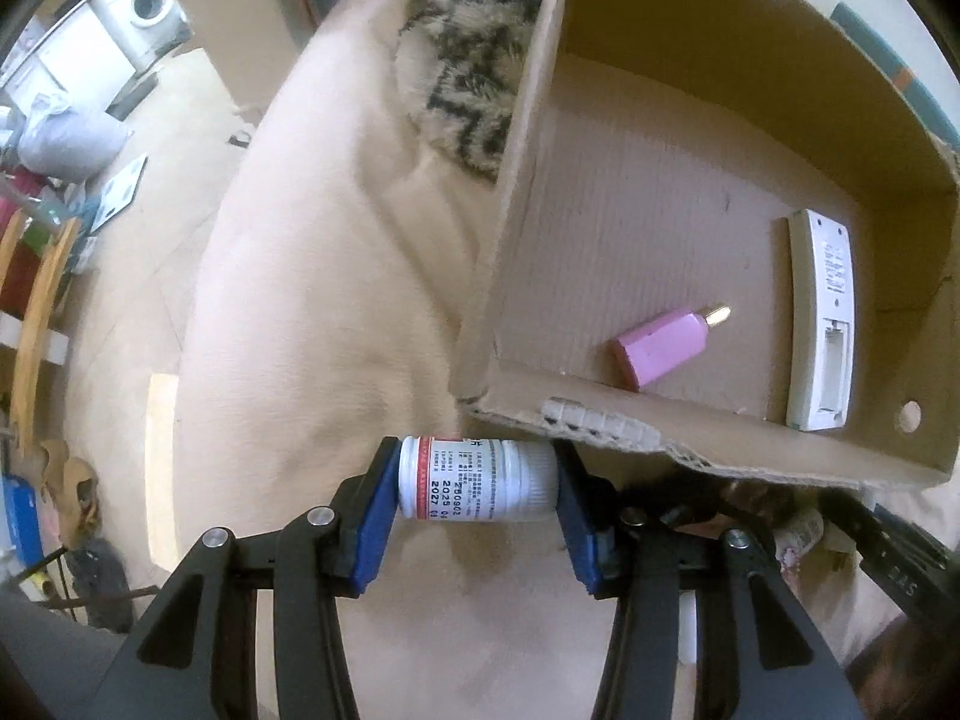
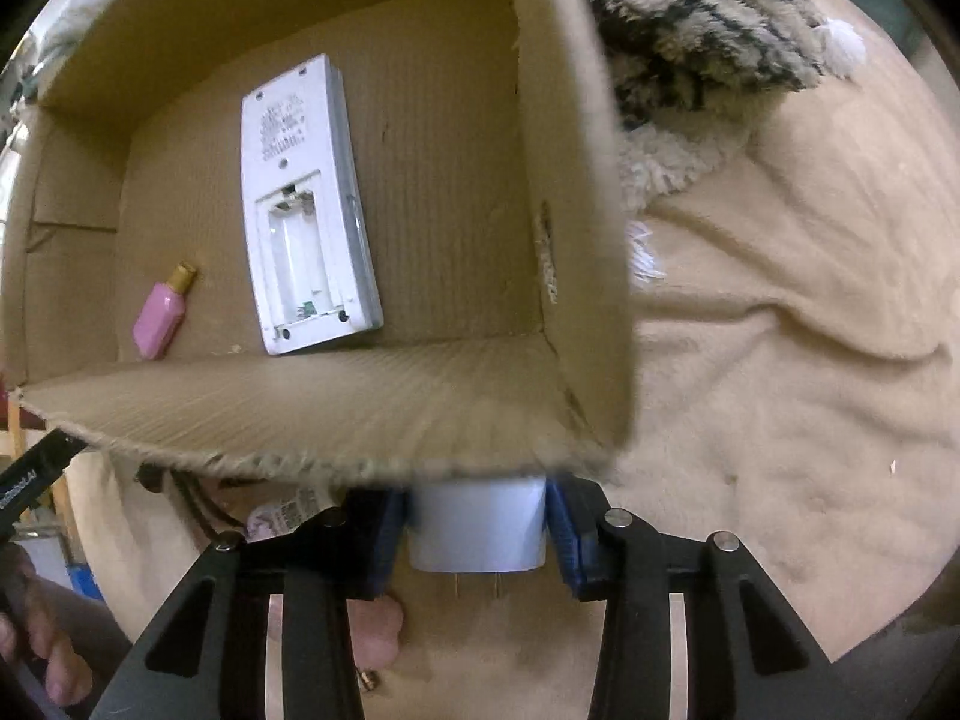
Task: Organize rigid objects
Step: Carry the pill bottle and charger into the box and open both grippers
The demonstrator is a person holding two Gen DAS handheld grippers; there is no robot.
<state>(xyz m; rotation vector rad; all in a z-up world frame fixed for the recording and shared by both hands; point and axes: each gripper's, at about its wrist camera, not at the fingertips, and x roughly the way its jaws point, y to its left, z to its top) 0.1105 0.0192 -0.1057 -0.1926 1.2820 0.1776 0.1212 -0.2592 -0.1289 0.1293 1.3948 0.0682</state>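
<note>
My left gripper (image 1: 477, 489) is shut on a white pill bottle (image 1: 477, 486) with a red-banded label, held sideways just outside the near wall of an open cardboard box (image 1: 660, 444). My right gripper (image 2: 477, 531) is shut on a white plug adapter (image 2: 477, 531) with its metal prongs pointing toward me, just under the box's near wall (image 2: 336, 408). Inside the box lie a white remote with an open battery bay (image 1: 822, 324) (image 2: 306, 204) and a small pink bottle with a gold cap (image 1: 660, 348) (image 2: 159, 315).
The box rests on a cream blanket (image 1: 312, 276) (image 2: 780, 330). A black-and-white patterned fuzzy cloth (image 1: 474, 54) (image 2: 696, 30) lies beside the box. A small labelled item (image 2: 288, 513) lies under the box's near edge. Floor and a washing machine (image 1: 147, 6) are far left.
</note>
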